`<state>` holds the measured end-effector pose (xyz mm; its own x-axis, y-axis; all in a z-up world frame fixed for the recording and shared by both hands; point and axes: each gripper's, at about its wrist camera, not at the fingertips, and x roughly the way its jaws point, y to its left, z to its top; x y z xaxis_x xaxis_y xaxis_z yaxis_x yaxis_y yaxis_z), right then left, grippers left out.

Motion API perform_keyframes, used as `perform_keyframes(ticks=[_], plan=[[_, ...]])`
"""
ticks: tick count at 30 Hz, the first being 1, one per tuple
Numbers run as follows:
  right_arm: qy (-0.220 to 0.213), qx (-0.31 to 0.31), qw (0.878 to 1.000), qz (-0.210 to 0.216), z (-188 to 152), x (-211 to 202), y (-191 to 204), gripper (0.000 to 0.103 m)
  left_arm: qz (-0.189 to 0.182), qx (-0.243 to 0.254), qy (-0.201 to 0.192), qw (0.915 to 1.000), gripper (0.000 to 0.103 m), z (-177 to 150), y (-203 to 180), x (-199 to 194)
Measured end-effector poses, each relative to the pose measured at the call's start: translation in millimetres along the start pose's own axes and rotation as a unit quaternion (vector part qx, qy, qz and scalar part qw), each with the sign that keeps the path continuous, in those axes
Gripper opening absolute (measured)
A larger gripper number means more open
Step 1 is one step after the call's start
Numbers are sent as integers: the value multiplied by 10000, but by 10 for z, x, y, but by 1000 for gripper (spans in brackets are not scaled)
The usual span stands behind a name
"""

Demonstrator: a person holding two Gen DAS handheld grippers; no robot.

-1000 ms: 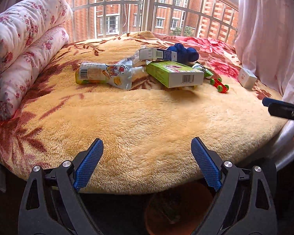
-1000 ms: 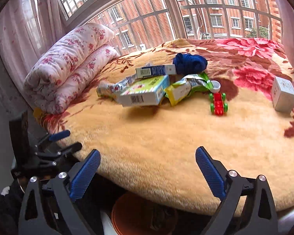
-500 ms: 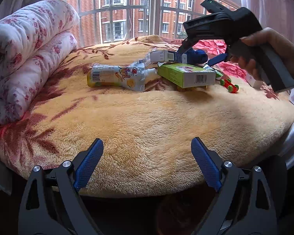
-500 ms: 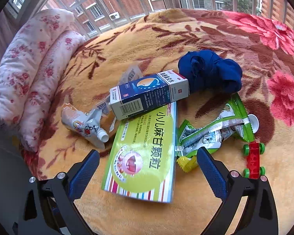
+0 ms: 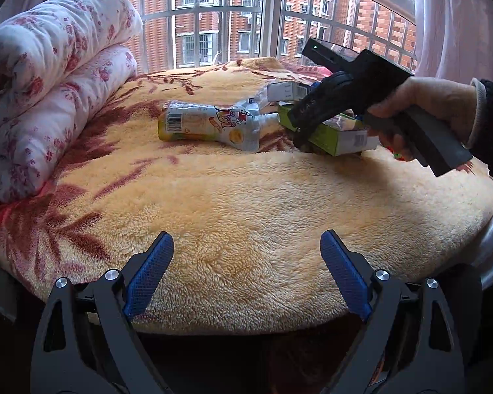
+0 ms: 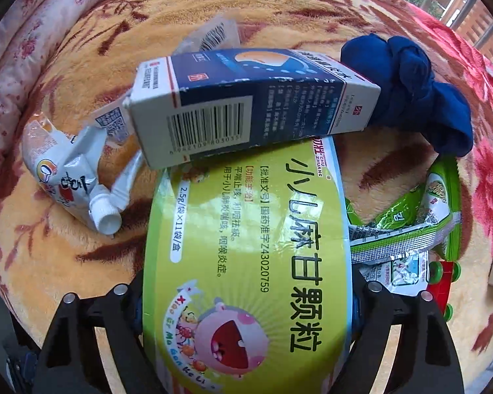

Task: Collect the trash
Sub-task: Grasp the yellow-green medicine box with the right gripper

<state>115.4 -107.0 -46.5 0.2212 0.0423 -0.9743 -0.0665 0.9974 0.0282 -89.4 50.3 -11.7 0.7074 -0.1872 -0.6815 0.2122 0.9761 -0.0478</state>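
Observation:
Trash lies in a pile on a yellow plush blanket [image 5: 246,203]. A green medicine box [image 6: 246,262] fills the space between my right gripper's [image 6: 246,298] open jaws; its sides hide the blue pads, so I cannot tell if they touch it. In the left wrist view the right gripper [image 5: 315,115] is down over that box [image 5: 338,134]. A blue-and-white box [image 6: 249,98] leans on the green box's far end. A squeezed drink pouch [image 5: 210,124] lies left of them [image 6: 69,180]. Green wrappers [image 6: 410,239] lie right. My left gripper [image 5: 246,272] is open and empty at the blanket's near edge.
A rolled floral quilt [image 5: 49,82] lies along the left side. A knotted blue cloth [image 6: 407,92] sits behind the boxes. A red and green toy car [image 6: 443,279] is at the right. A window with bars [image 5: 263,16] stands behind the bed.
My right gripper has dropped down and forward onto the green box, which now sits between its jaws. My left gripper has shifted slightly closer to the blanket and stays open.

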Motion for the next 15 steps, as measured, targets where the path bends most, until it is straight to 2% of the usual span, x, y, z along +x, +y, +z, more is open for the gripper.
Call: perform_keyframes(ticks=[4, 7, 9, 12, 15], plan=[[-292, -262, 9991, 177, -190, -252, -23, 82, 62, 30, 22, 10000, 88, 61, 64, 24], [-646, -375, 9950, 665, -406, -577, -84, 82, 181, 219, -23, 9996, 88, 177, 99, 39], [-928, -419, 9871, 1235, -580, -794, -127, 82, 237, 199, 11, 9995, 88, 302, 150, 77], [-1378, -431, 9728, 1813, -930, -1058, -214, 83, 131, -122, 127, 9998, 88, 575, 244, 185], [-1905, -511, 9630, 1837, -1250, -1221, -214, 83, 322, -653, 321, 9968, 88, 902, 337, 412]])
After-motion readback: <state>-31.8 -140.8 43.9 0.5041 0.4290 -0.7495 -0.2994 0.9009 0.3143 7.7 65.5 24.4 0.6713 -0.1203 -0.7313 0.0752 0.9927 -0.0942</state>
